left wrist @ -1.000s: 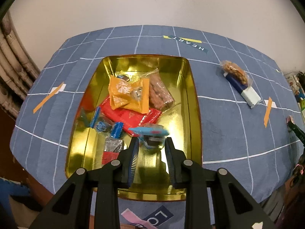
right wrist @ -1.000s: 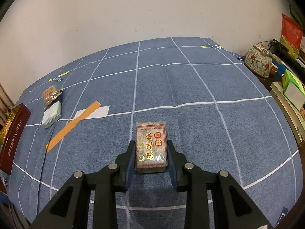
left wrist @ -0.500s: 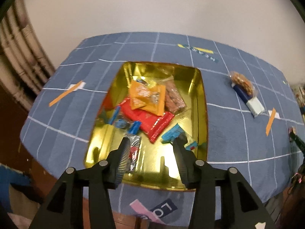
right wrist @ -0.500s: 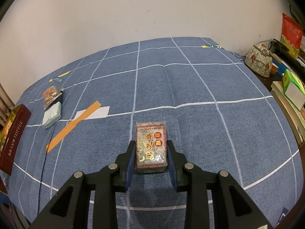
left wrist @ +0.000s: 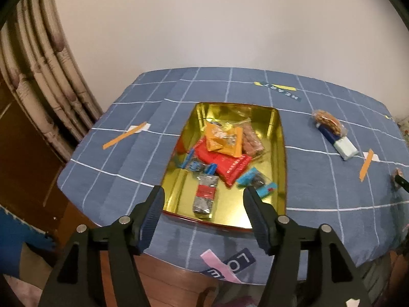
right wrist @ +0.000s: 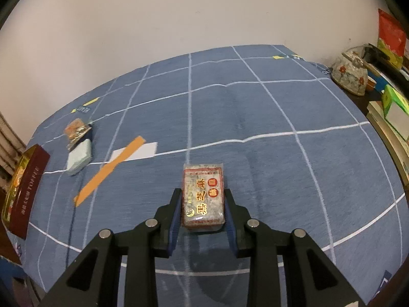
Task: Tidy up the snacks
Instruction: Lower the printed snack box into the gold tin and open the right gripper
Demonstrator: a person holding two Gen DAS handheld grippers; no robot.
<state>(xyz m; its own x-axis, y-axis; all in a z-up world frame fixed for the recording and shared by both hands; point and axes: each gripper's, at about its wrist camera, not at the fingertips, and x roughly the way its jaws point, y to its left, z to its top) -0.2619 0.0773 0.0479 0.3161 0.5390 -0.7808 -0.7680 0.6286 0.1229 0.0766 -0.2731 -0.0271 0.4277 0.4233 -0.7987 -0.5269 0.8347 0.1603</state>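
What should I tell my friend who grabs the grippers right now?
Left gripper: jaws have just been opening, nothing between them, above the near end of the tin.
Right gripper: shut on the sesame pack, over the cloth.
Done: several snacks lie in the tin, the blue pack among them.
Left: sesame pack goes into the tin, plus the nut pack and the pale bar on the cloth.

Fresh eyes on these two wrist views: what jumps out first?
The gold tin mid-table, heaped with bright wrappers, an orange packet on top. Next, the right hand-held gripper shut on a red-bordered sesame snack pack over the blue checked tablecloth. The left hand-held gripper is empty, jaws just opening.
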